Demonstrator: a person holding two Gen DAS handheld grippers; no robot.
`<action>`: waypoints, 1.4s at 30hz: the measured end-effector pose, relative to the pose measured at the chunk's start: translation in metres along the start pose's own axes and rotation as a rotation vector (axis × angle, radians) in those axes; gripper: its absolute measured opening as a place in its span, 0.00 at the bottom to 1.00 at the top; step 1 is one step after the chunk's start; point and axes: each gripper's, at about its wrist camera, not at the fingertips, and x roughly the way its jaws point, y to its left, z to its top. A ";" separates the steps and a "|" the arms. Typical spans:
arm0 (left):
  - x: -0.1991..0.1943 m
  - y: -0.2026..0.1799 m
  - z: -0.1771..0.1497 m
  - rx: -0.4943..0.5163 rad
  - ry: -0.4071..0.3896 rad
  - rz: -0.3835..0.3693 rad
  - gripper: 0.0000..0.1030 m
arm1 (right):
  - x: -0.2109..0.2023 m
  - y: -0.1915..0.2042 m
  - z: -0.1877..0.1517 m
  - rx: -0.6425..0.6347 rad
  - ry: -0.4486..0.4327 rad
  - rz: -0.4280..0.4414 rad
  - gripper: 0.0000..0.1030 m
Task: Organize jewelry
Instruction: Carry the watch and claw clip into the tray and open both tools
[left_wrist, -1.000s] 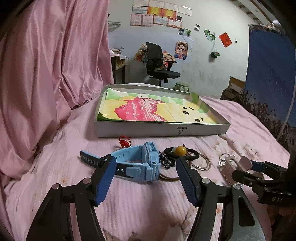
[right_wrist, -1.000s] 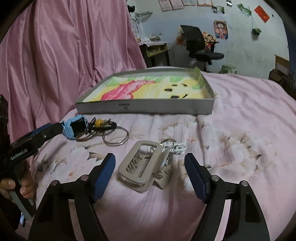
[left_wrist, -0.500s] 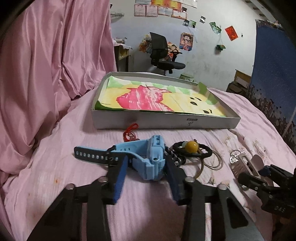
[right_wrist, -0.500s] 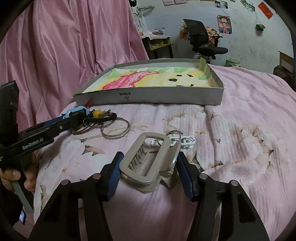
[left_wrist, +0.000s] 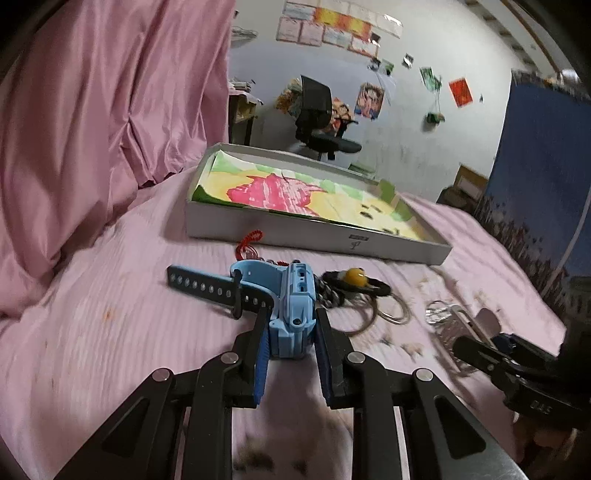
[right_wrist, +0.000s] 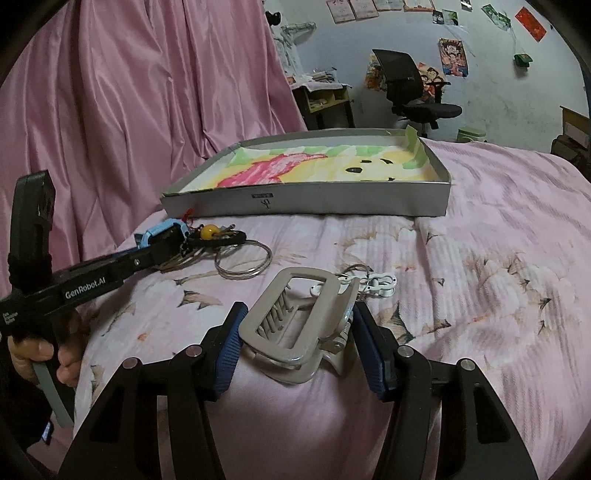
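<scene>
- Left gripper (left_wrist: 291, 354): jaws clamped on the body of the blue watch (left_wrist: 291, 306); the strap trails off to the left. Lift straight up so the strap clears the beaded cord (left_wrist: 354, 282) and wire rings (right_wrist: 242, 260) lying just beside it.
- Right gripper (right_wrist: 295, 341): jaws closed against both sides of the beige hair claw (right_wrist: 295, 317), which sits tilted between the pads. Keep squeeze moderate; the claw may spring open.
- Carry both to the tray (right_wrist: 314, 203), which lies beyond them on the bedspread (right_wrist: 498, 258).

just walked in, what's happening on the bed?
A person with two handheld grippers is sorting jewelry. The left gripper has its fingers shut on the blue watch; the right gripper is shut on the beige hair claw. Both items are still by the bedspread; the shallow box behind holds no jewelry yet.
</scene>
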 end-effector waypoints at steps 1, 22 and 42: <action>-0.004 0.000 -0.003 -0.010 -0.008 -0.010 0.21 | -0.002 0.000 -0.001 0.001 -0.007 0.005 0.51; -0.031 -0.024 0.051 -0.005 -0.147 -0.111 0.20 | -0.038 0.003 0.039 0.005 -0.192 0.092 0.51; 0.096 0.019 0.116 -0.034 0.076 -0.036 0.21 | 0.118 -0.004 0.138 0.039 -0.026 0.023 0.51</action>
